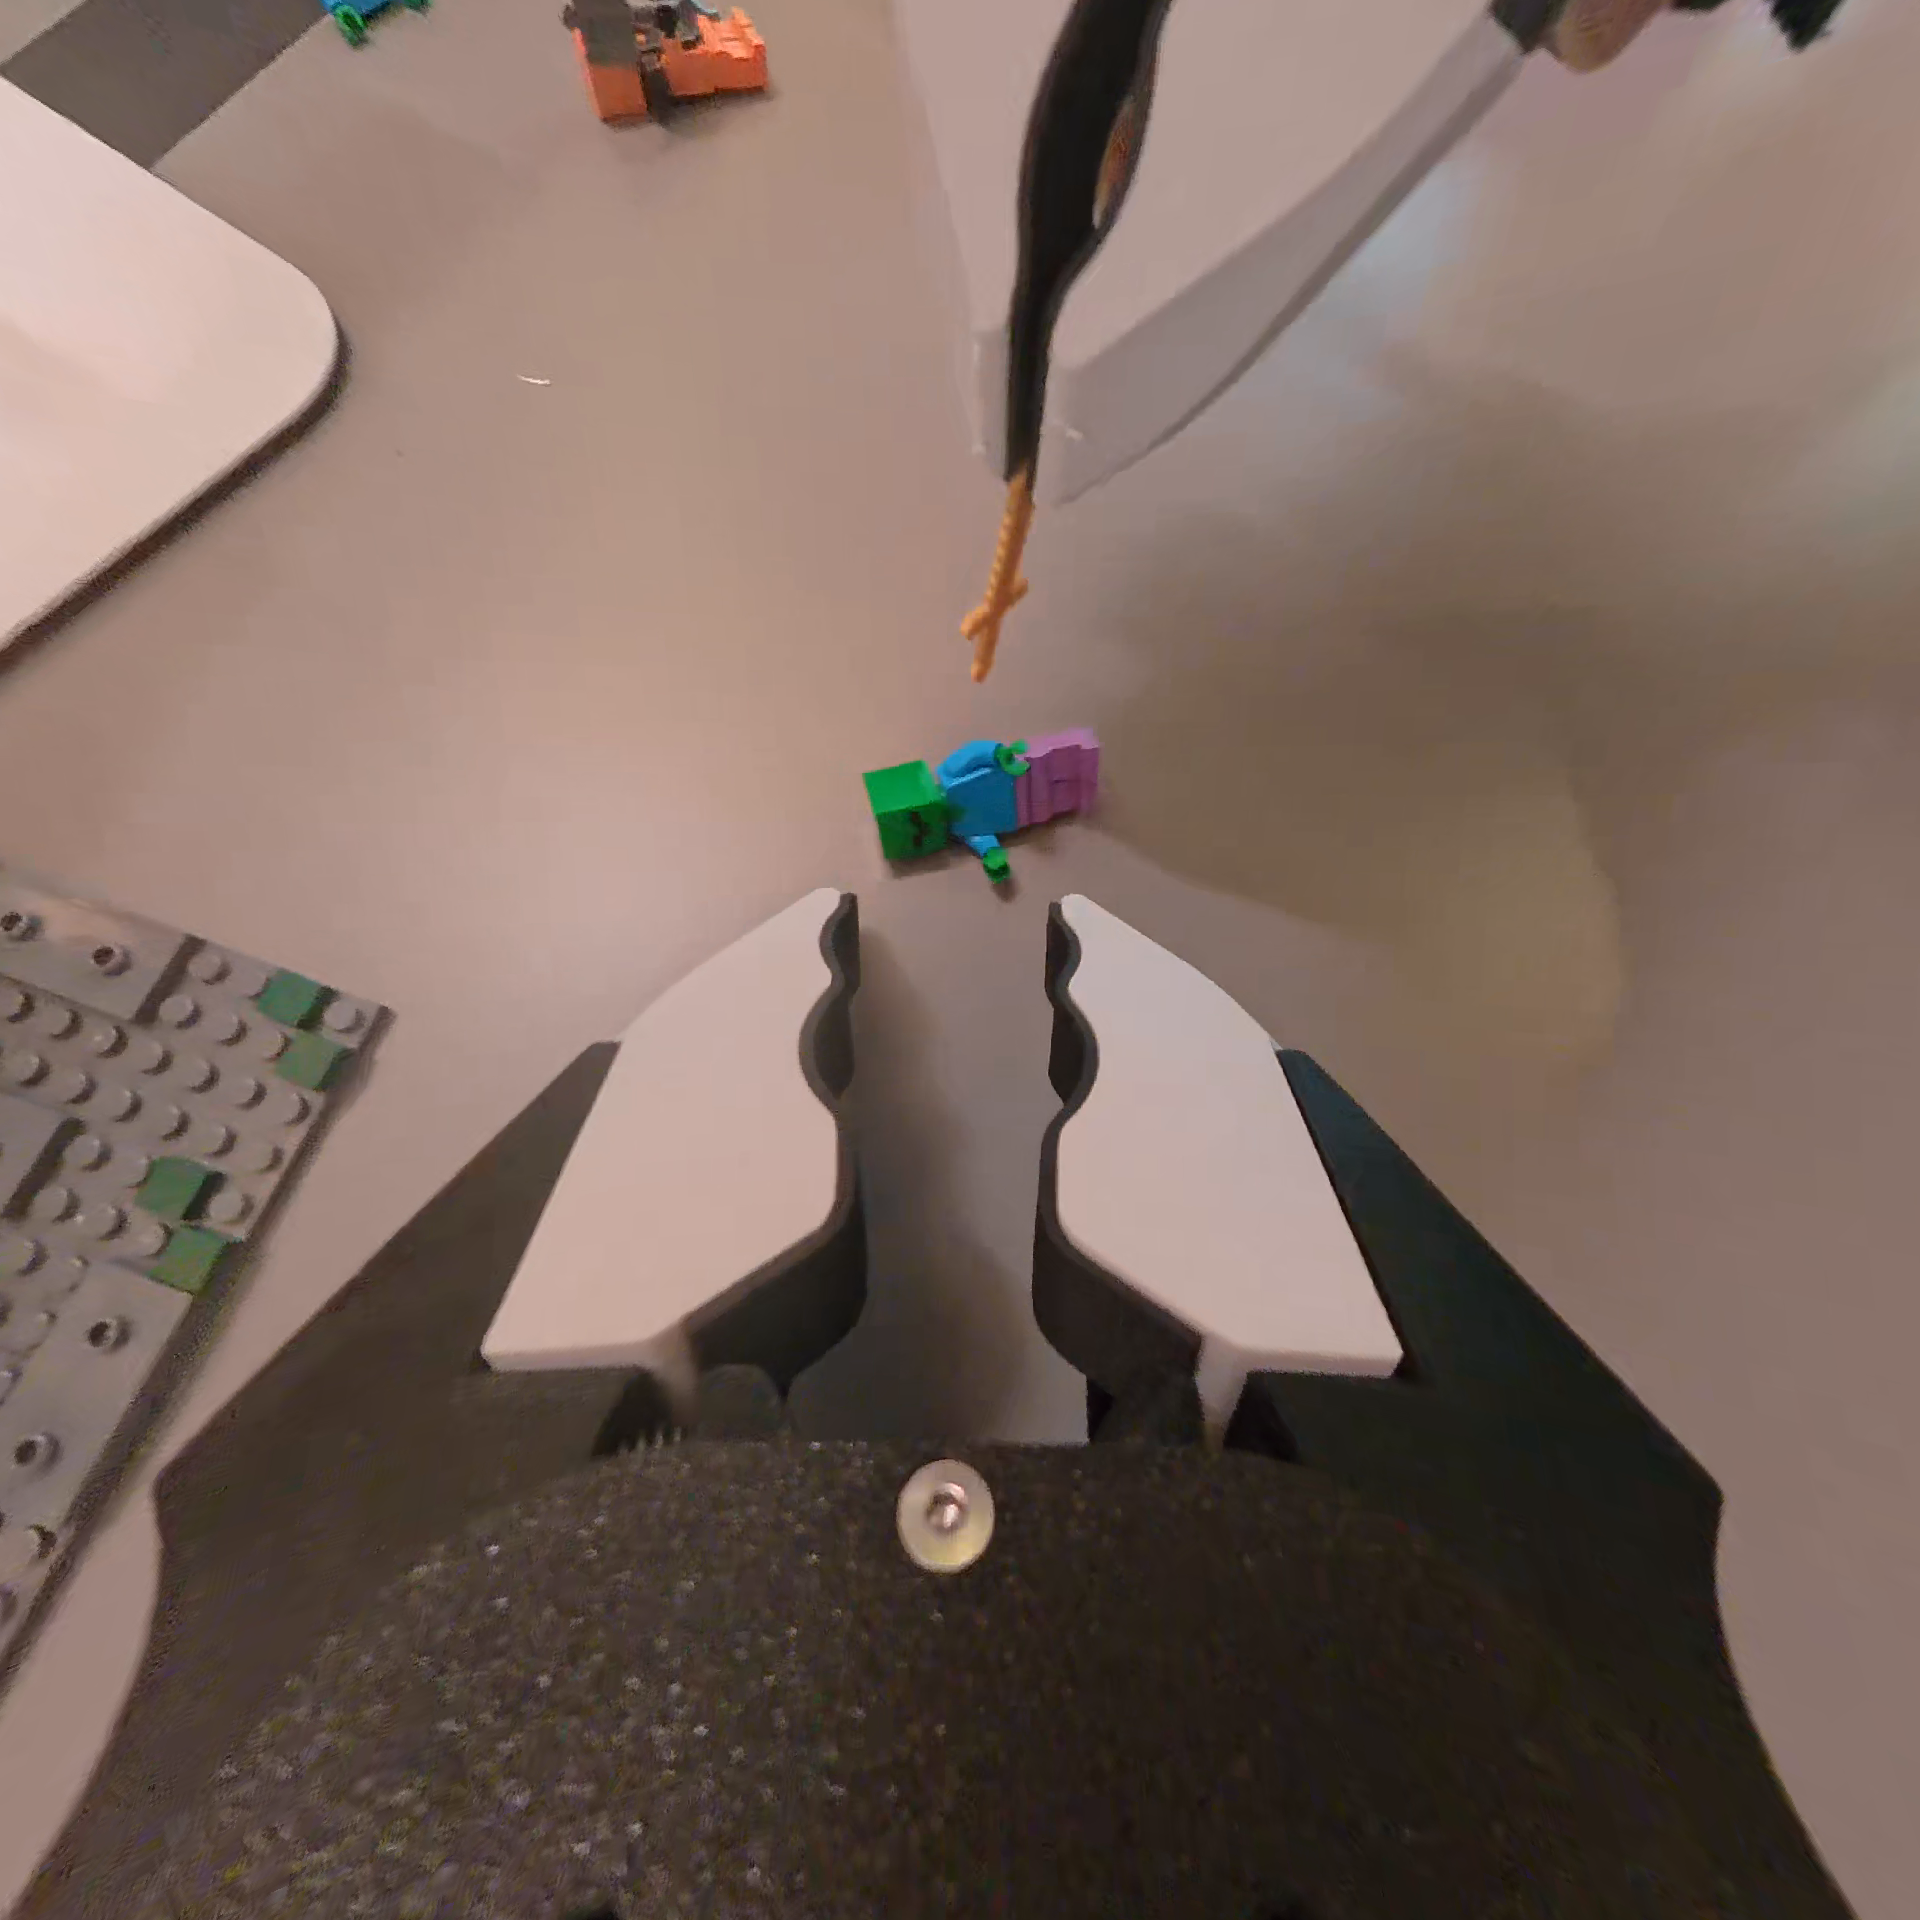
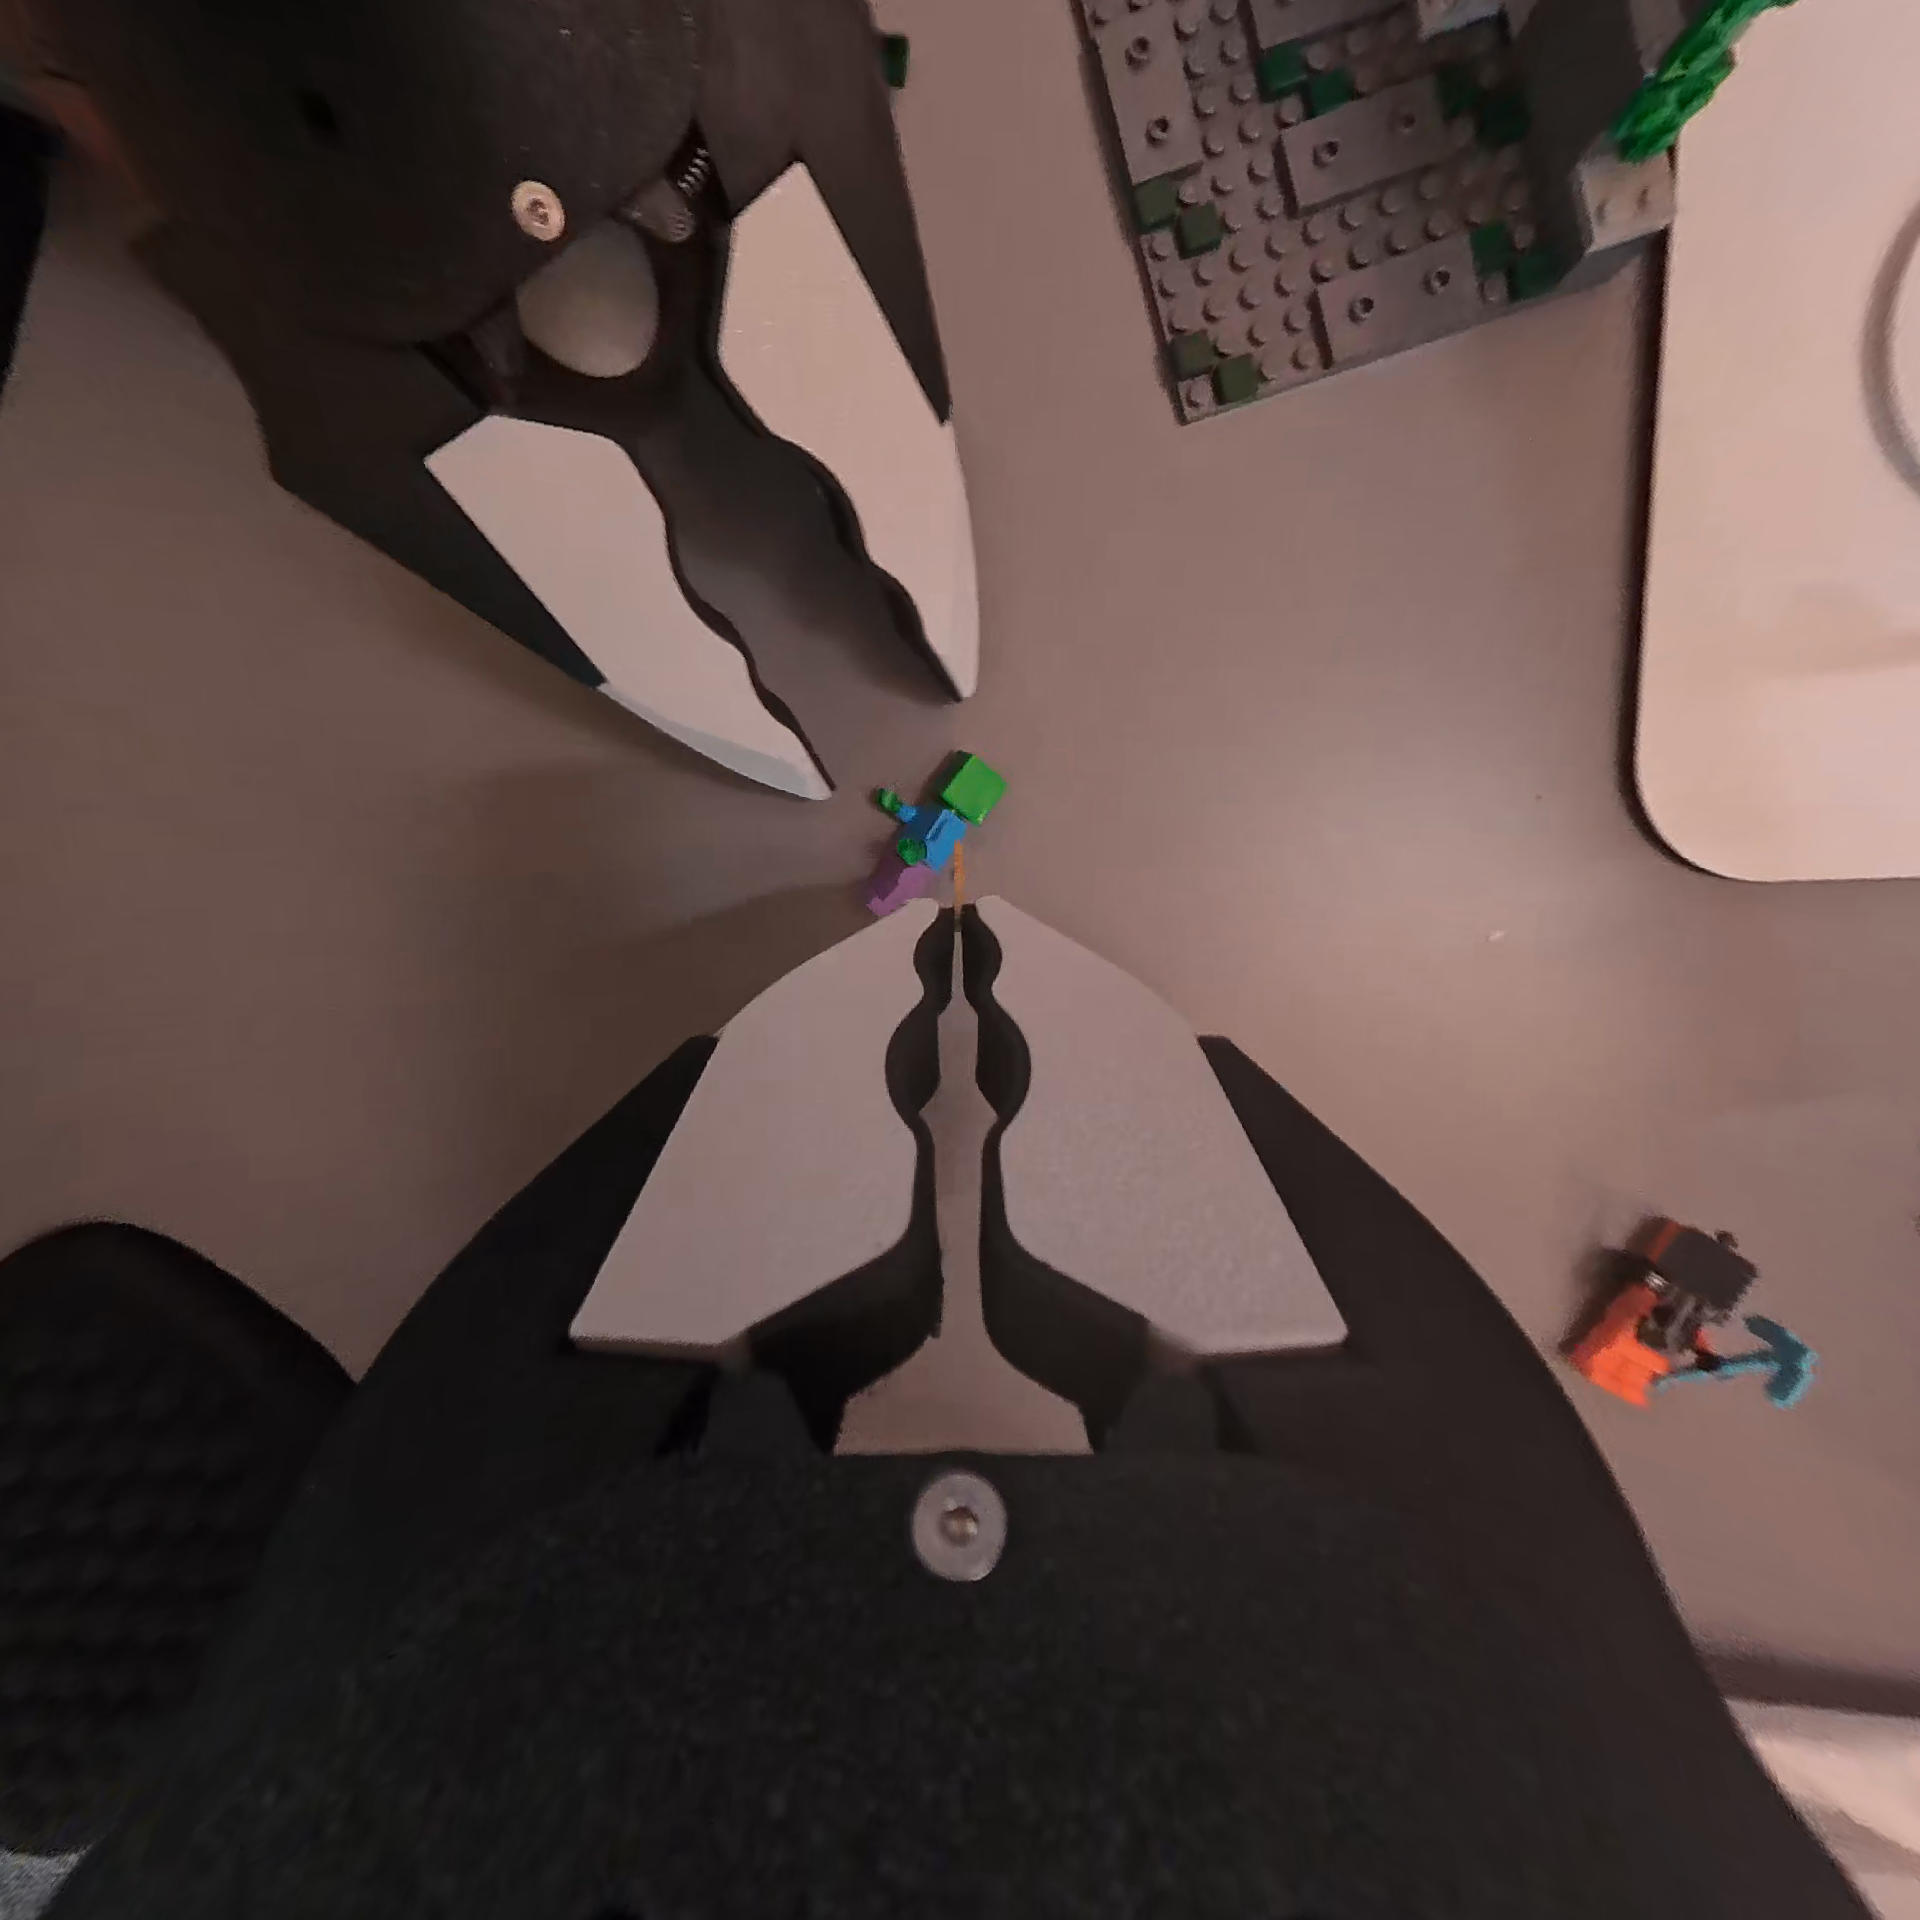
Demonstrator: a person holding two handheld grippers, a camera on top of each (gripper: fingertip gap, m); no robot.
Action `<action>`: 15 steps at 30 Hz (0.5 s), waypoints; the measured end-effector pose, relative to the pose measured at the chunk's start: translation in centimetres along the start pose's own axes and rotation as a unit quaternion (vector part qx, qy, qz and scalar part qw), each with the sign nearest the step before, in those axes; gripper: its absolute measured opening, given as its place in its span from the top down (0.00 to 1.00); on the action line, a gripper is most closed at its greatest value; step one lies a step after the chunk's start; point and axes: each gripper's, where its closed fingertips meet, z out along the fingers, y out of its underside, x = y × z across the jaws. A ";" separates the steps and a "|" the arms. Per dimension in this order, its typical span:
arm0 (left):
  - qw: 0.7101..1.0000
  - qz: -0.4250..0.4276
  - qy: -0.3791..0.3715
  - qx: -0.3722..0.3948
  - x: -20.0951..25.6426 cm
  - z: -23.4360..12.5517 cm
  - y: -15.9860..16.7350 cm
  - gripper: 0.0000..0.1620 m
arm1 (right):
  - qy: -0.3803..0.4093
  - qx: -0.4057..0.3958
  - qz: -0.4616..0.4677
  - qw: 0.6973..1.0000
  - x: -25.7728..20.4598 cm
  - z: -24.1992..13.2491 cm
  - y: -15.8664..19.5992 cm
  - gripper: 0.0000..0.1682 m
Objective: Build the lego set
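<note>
Pinching a small orange toy sword (image 1: 1000,582) by its blade, the right gripper (image 2: 957,906) hangs above a zombie minifigure (image 1: 977,798) lying on the table (image 1: 623,623). The left gripper (image 1: 951,909), jaws spread and empty, sits just beside the figure. A grey studded baseplate (image 2: 1340,208) lies farther off.

Plain grey-brown table (image 1: 644,582); lying flat, green-headed minifigure (image 1: 977,798); grey studded baseplate (image 1: 125,1174); orange-and-grey small build (image 1: 675,57); white rounded tray (image 1: 135,343).
</note>
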 end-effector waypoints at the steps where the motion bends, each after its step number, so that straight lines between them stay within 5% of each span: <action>1: 1.000 0.008 0.001 0.001 -0.2 0.1 -0.1 0.78 | -0.003 0.007 -0.003 1.000 -0.1 0.1 -0.2 0.99; 6: 0.998 0.057 0.021 0.000 -0.8 0.7 -0.5 0.76 | -0.046 0.045 -0.007 0.998 -1.6 0.3 -1.6 1.00; 15: 0.993 0.082 0.082 0.007 0.1 1.2 -1.1 0.74 | -0.056 0.034 0.029 0.997 -0.2 1.4 1.0 0.99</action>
